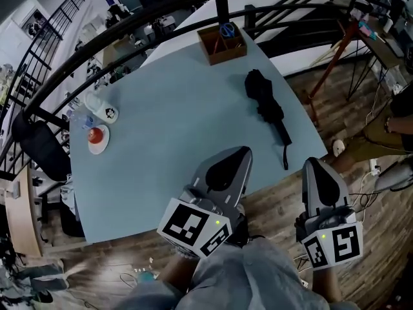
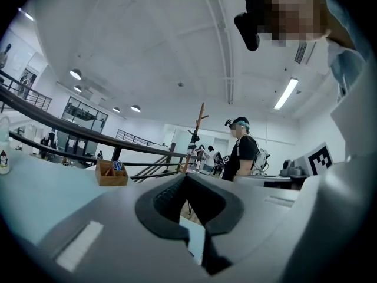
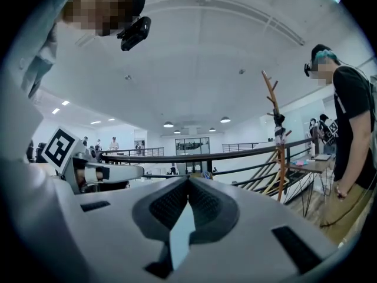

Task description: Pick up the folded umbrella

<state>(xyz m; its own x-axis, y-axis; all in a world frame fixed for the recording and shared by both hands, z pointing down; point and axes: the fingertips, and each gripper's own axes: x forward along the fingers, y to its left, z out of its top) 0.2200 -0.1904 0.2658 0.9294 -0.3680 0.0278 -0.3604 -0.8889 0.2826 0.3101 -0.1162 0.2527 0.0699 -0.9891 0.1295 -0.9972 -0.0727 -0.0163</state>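
Note:
The folded black umbrella [image 1: 263, 100] lies on the light blue table [image 1: 181, 128] towards its right side, its strap trailing to the near edge. My left gripper [image 1: 244, 151] hovers over the table's near edge, shut and empty, just short and left of the strap's end. My right gripper [image 1: 312, 162] is shut and empty too, off the table's right corner above the wooden floor. In the left gripper view the left gripper [image 2: 186, 175] has its jaws together; in the right gripper view the right gripper [image 3: 188, 178] likewise. Neither gripper view shows the umbrella.
A wooden box [image 1: 222, 41] with blue scissors stands at the table's far edge, also in the left gripper view as the wooden box [image 2: 112, 173]. A white cup [image 1: 103, 109] and a saucer [image 1: 98, 139] with something red sit far left. A black railing [image 1: 129, 24] curves behind. A person [image 3: 353, 134] stands right.

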